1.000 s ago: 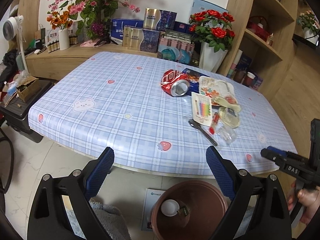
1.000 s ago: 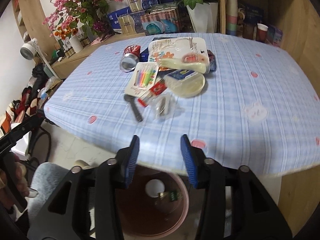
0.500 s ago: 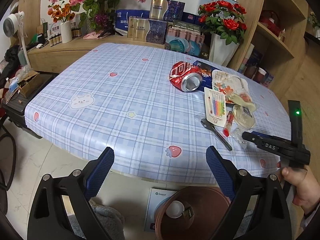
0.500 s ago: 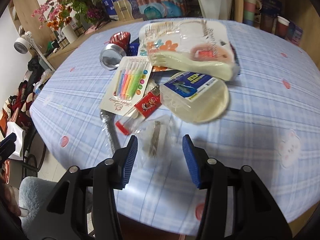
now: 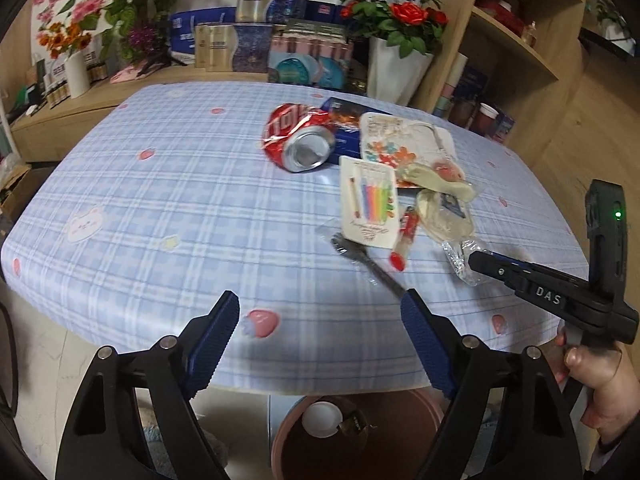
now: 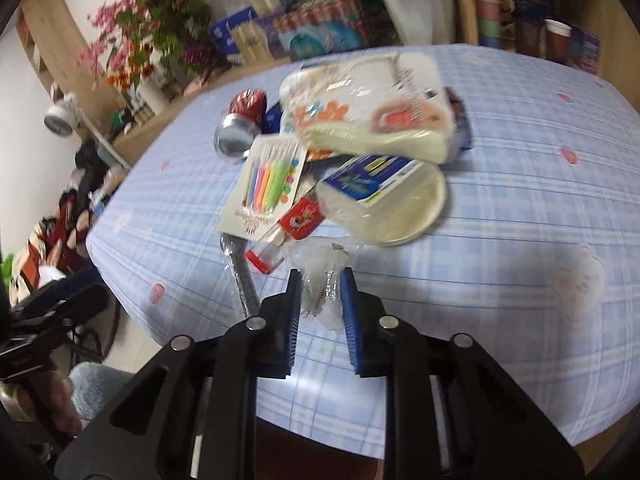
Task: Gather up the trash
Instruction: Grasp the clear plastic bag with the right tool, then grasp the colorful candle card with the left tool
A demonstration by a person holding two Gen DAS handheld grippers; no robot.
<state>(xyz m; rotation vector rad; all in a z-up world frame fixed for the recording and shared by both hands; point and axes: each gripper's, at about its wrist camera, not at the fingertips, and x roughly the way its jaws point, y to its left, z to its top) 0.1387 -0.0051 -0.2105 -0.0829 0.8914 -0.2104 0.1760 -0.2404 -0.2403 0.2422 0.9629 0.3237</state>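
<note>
A pile of trash lies on the blue checked tablecloth [image 5: 160, 200]: a crushed red can [image 5: 298, 142], a candle card [image 5: 370, 200], a red tube [image 5: 404, 236], a wrapped spoon [image 5: 360, 260], a pack of paper plates [image 6: 384, 204] and a napkin pack [image 6: 360, 108]. My right gripper [image 6: 320, 300] is closing its jaws on a crumpled clear plastic wrapper [image 6: 320, 280], whose sides meet both pads. In the left wrist view, the right gripper [image 5: 474, 258] bites that wrapper [image 5: 460, 256]. My left gripper [image 5: 320, 332] hangs over the table's near edge, jaws wide but closing, with nothing between them.
A brown round bin [image 5: 400, 412] stands on the floor under the table's near edge, with a white lid and a small scrap inside. Behind the table are flower vases [image 5: 392, 72] and boxes on a wooden ledge. Wooden shelves [image 5: 520, 60] rise at the right.
Both grippers have moved in over the table toward the trash pile. The right jaws have narrowed around the clear wrapper. The left jaws stand slightly narrower.
</note>
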